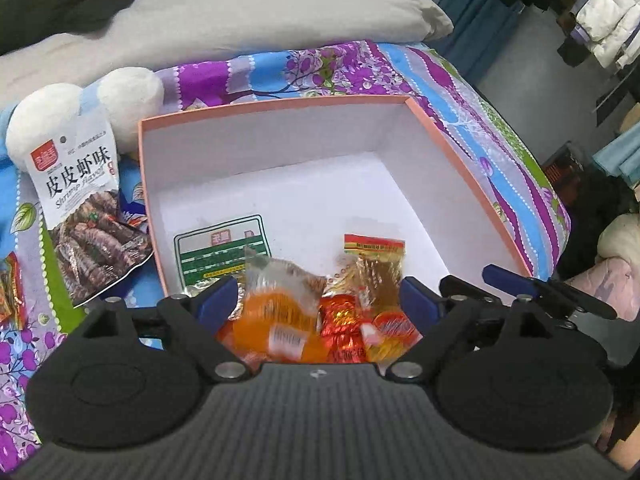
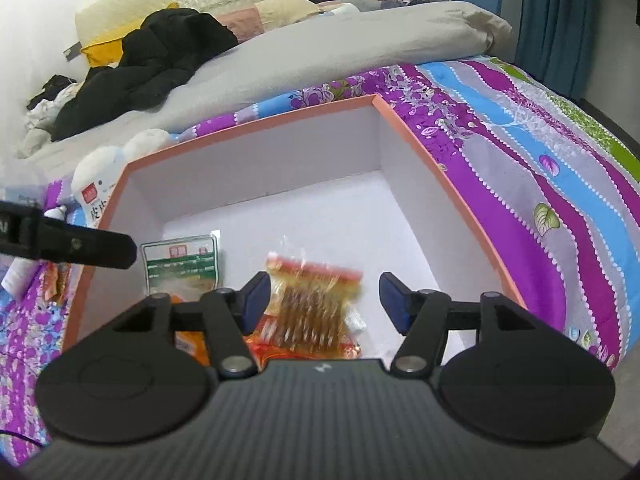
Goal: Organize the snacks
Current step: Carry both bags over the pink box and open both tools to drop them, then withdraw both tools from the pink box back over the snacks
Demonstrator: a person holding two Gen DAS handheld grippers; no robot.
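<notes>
A pink-rimmed white box (image 1: 276, 104) lies on the bed, also in the right wrist view (image 2: 248, 130). Inside it lie a green-labelled packet (image 1: 212, 254), an orange packet (image 1: 276, 316), red candies (image 1: 340, 320) and a clear packet of brown snack (image 1: 376, 272). My left gripper (image 1: 316, 300) is open above the orange packet. My right gripper (image 2: 324, 300) is open above the blurred brown snack packet (image 2: 312, 304), which lies loose between the fingers. A shrimp-flavour bag (image 1: 84, 208) lies left of the box.
A white plush toy (image 1: 128, 96) sits behind the shrimp bag. More small packets (image 1: 10, 292) lie at the far left. A grey duvet (image 1: 248, 12) and black clothes (image 2: 160, 56) are behind the box. The bed edge (image 1: 556, 200) drops off at right.
</notes>
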